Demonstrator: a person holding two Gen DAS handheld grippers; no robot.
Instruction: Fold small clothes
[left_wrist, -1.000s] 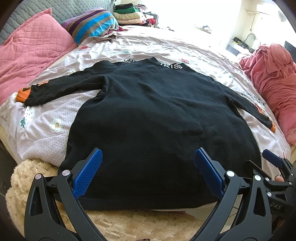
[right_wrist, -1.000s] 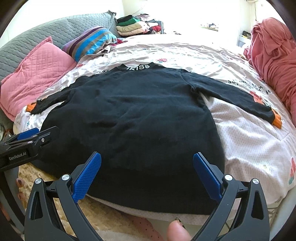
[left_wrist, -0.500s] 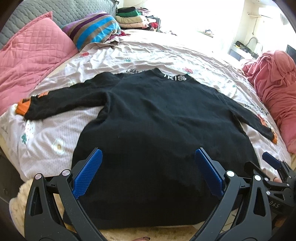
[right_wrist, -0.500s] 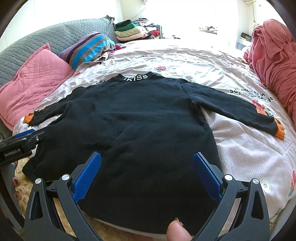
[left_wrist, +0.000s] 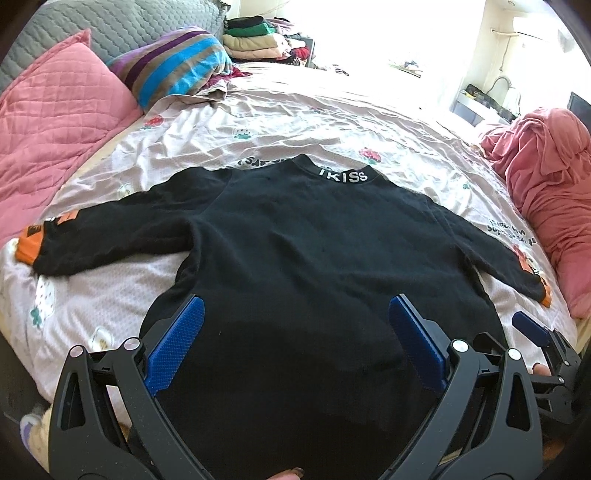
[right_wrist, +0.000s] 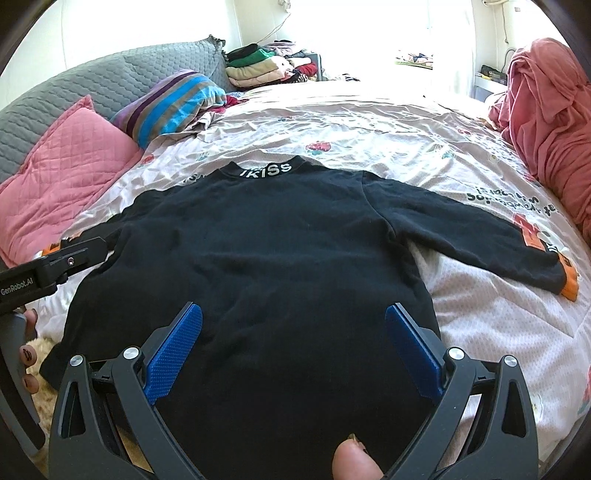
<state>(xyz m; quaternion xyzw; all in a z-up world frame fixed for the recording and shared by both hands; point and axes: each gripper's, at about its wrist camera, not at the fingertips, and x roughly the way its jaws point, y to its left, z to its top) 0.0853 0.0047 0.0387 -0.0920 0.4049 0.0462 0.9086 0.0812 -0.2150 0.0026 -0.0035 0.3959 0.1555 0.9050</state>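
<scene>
Black sweater (left_wrist: 314, 258) flat on bed (left_wrist: 295, 122), hem under both hand-held grippers, left (left_wrist: 295, 347) and right (right_wrist: 293, 345), each spread wide, gripping nothing. Sleeves out sideways; bare sheet beyond collar

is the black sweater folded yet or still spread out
Spread out: the black sweater lies flat on the bed, both sleeves out to the sides, no fold visible.

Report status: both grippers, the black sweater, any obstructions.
Left gripper open, right gripper open, jaws empty, both over the hem. Black sweater flat on the bed, sleeves spread, unfolded. Nothing lying on it.
</scene>
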